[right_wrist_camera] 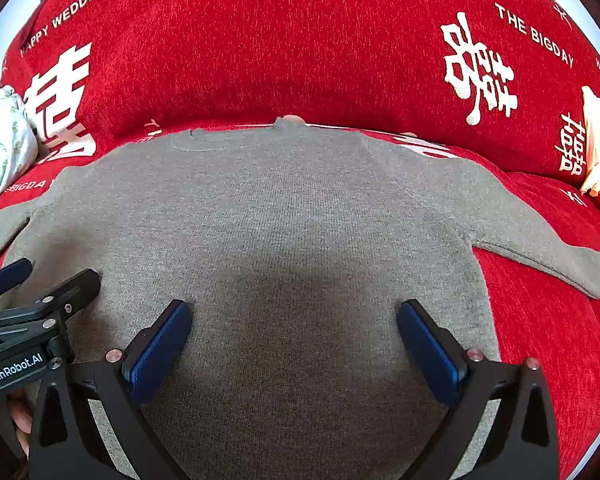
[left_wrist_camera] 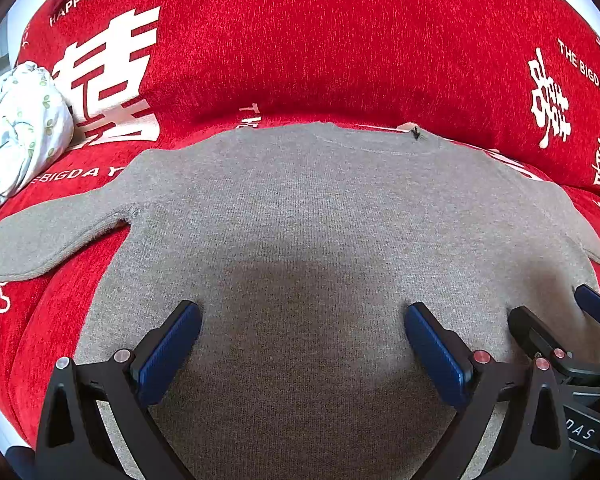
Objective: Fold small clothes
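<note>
We've got a red sofa [left_wrist_camera: 308, 40] here, its cover printed with white characters and lettering ("HAPPY WEDDING", "THE BIGDAY"). Flat on the seat lies a grey sweater [left_wrist_camera: 300, 208], neck toward the backrest, sleeves spread out to both sides. A crumpled floral cloth [left_wrist_camera: 20, 128] sits at the left end, and something cream-coloured [right_wrist_camera: 598, 148] at the right.

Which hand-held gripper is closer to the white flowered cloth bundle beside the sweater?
Left. The left hand-held gripper hovers open over the grey sweater on the side toward the bundle. The right hand-held gripper, also open, is on its far side.
</note>
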{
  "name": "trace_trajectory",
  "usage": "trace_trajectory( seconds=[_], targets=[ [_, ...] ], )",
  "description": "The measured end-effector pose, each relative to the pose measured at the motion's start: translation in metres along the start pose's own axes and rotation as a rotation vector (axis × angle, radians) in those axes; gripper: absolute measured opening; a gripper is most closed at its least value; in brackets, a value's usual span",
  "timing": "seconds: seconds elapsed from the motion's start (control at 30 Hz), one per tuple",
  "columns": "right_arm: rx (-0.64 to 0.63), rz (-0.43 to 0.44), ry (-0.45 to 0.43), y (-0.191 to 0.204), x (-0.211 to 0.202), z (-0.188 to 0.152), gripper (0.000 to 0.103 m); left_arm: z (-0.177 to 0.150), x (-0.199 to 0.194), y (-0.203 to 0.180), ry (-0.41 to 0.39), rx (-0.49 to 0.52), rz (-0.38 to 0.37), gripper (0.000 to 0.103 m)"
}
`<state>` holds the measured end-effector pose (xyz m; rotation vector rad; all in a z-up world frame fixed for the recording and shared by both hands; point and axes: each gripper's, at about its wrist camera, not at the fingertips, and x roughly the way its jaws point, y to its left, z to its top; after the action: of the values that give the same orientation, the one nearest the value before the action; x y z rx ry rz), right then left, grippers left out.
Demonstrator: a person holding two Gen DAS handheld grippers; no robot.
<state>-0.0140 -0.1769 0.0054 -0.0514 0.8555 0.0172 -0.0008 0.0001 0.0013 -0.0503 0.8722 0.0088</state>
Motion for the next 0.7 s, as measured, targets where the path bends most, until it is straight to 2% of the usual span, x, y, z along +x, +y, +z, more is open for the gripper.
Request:
trace_trajectory(
  seconds=[0.5, 0.7],
  targets=[
    [0.0, -0.001, -0.002, -0.0009, 0.0021, -0.0003, 0.103, -0.0001, 0.0001, -0.001, -0.005, 0.007, 0.014, 0.102],
    [0.004, 0.001, 0.024, 0.0017, -0.0018, -0.0033, 0.102, 0.0037, 0.0012, -0.0012, 0.022, -0.007, 0.019, 0.102]
  ],
)
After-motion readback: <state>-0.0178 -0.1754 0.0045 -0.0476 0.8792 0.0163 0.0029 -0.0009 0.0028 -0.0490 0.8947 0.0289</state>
